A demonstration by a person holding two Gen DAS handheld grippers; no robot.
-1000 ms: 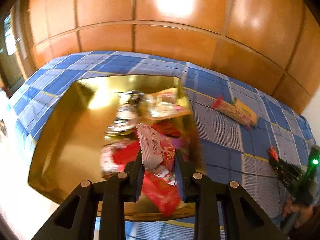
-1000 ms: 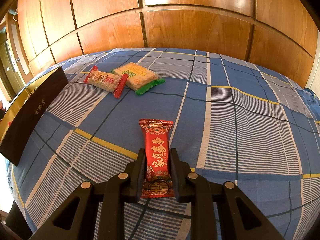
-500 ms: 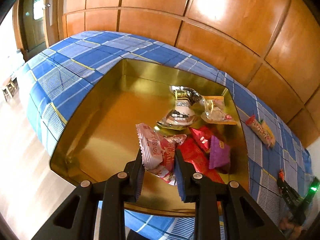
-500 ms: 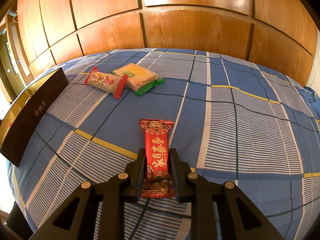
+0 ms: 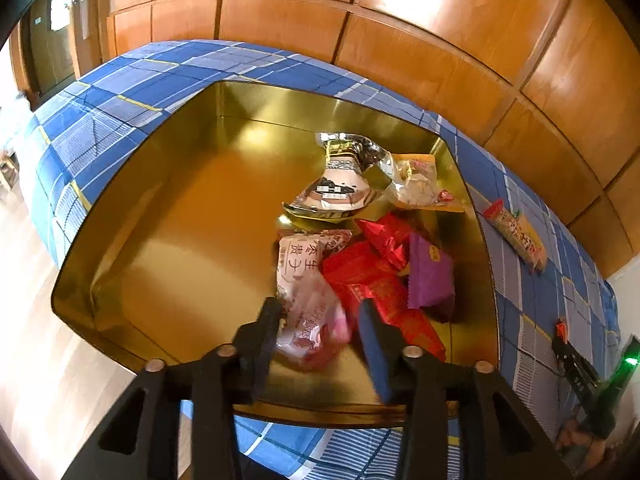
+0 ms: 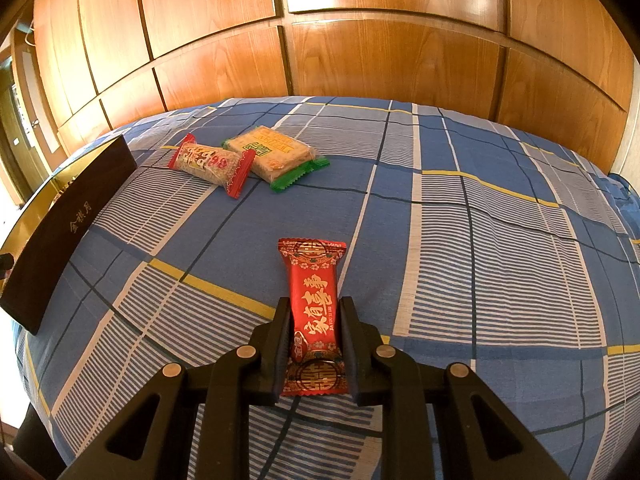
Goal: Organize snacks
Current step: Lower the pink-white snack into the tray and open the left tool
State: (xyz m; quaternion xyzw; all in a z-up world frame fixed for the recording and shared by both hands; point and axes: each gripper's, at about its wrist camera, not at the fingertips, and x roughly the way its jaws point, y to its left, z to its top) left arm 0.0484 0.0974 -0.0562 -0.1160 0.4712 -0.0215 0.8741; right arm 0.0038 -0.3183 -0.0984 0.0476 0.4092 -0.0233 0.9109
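Over the gold box [image 5: 168,216], the left gripper's [image 5: 318,322] jaws are opening around a pink-white snack [image 5: 308,300]. A red snack [image 6: 314,312] is clamped by the right gripper [image 6: 314,334] on the bed [image 6: 480,220].

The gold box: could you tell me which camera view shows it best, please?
The left wrist view. It looks down into the gold box, showing its walls, floor and the snack pile inside. The right wrist view catches only its dark outer wall and a gold sliver at the left edge.
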